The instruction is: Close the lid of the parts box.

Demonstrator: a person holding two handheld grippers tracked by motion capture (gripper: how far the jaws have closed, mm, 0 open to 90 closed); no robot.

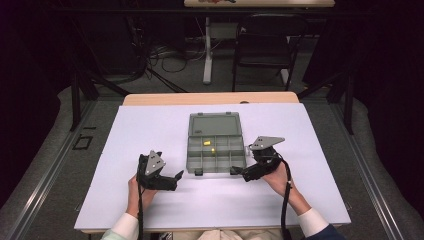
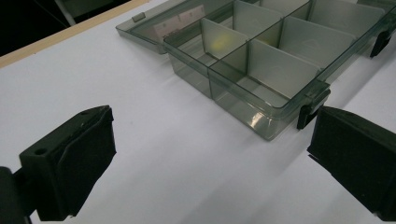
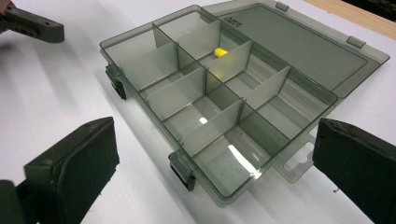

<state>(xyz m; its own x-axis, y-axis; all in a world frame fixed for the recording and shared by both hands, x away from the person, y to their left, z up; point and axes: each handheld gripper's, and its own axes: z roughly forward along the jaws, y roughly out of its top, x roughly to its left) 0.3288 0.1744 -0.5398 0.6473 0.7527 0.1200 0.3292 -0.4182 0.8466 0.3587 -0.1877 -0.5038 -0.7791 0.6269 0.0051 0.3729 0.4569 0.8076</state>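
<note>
Lower frame, high view: we hold left gripper (image 1: 176, 176) and right gripper (image 1: 236, 171), jaws apart, empty. Box (image 1: 216, 159) at centre, lid open; yellow piece (image 3: 220, 52) in a middle cell. Purpose unclear; nothing grasped yet.

Open sheet around both grippers, one box between them

The left gripper (image 1: 176, 176), jaws spread wide, has bare white table cover (image 2: 154, 154) between and ahead of its jaws; the grey compartment box (image 1: 216, 152) stands ahead and to its right, its dark front latch (image 2: 312, 106) nearest. Ahead of the right gripper (image 1: 238, 171), jaws also spread, the box's front wall and latch (image 3: 183, 170) block the way; its open lid (image 3: 299, 46) lies flat beyond.
</note>
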